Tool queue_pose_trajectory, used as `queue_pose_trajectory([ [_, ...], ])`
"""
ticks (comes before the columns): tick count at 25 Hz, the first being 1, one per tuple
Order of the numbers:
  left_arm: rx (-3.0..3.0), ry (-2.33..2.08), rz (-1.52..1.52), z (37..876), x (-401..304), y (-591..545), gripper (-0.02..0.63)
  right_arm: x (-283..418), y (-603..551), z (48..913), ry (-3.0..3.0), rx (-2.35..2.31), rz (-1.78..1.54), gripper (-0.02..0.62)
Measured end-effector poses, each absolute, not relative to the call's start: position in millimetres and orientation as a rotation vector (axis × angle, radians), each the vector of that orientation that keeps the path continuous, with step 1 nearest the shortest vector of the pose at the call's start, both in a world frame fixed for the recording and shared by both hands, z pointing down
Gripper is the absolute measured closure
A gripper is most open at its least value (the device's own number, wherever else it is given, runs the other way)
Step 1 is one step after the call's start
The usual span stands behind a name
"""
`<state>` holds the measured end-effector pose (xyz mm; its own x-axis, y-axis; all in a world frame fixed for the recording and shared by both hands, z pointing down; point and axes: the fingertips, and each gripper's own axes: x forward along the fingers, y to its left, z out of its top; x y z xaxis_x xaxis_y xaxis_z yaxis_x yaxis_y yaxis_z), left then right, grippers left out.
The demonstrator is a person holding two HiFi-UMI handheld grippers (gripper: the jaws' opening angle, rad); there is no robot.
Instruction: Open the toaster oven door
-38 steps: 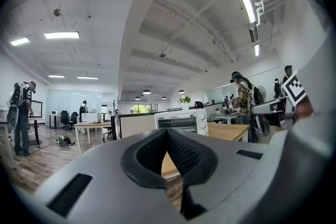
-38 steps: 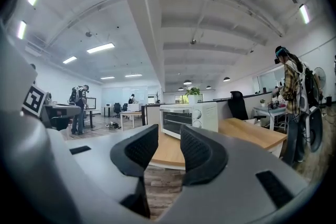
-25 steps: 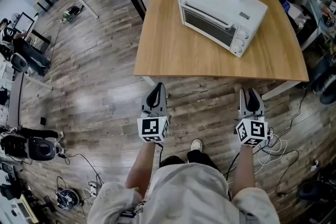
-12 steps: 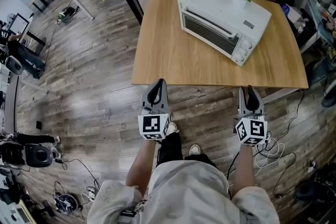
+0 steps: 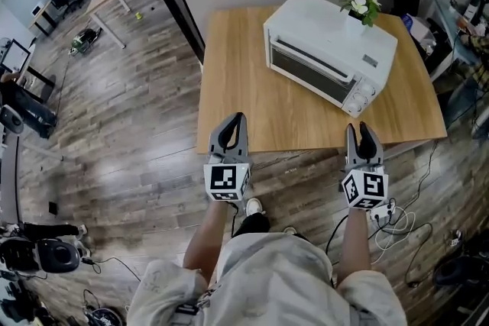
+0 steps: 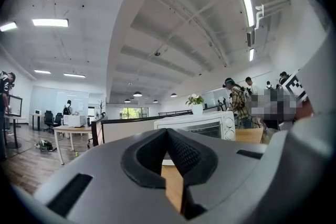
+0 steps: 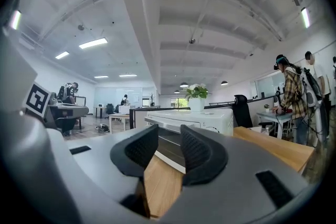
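The white box-shaped metal toaster oven (image 5: 330,42) is sitting on the light wooden rectangular table (image 5: 237,88), towards its far right part. It is turned at an angle, w/ the front facing the person. Its dark glass door (image 5: 307,71) is lying closed, flush w/ the front. The round control knobs (image 5: 367,93) are sitting at the front's right end. A white-flowered plant in a white pot (image 5: 359,8) is showing at the oven's far edge.

The grey-and-black left gripper (image 5: 237,121) is hovering at the table's near edge, well apart from the oven. Its jaws are meeting at the tips, w/ nothing between them; in the left gripper view (image 6: 168,134) the oven (image 6: 197,126) is showing beyond the tips.

The grey-and-black right gripper (image 5: 357,130) is hovering at the same edge, nearer the oven's knob end but not touching. Its jaws are standing apart and gripping nothing; in the right gripper view (image 7: 169,136) the oven front (image 7: 173,147) is showing through the gap.
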<state>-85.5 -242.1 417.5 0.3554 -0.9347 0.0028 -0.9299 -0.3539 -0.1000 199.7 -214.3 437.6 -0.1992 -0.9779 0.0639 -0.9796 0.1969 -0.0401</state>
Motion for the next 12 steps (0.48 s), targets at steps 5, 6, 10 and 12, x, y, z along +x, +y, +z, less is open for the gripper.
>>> queue_pose_trajectory([
  [5, -2.541, 1.705, -0.085, 418, -96, -265, 0.592, 183, -232, 437, -2.391, 1.979, 0.088, 0.468],
  [6, -2.545, 1.702, -0.085, 419, -97, -268, 0.592, 181, -234, 438, -2.386, 1.983, 0.090, 0.468],
  [10, -2.559, 1.693, -0.081, 422, -103, -277, 0.592, 177, -240, 440, -2.367, 1.994, 0.095, 0.468],
  [12, -2.565, 1.690, -0.081, 423, -105, -282, 0.592, 175, -245, 440, -2.362, 1.993, 0.095, 0.468],
])
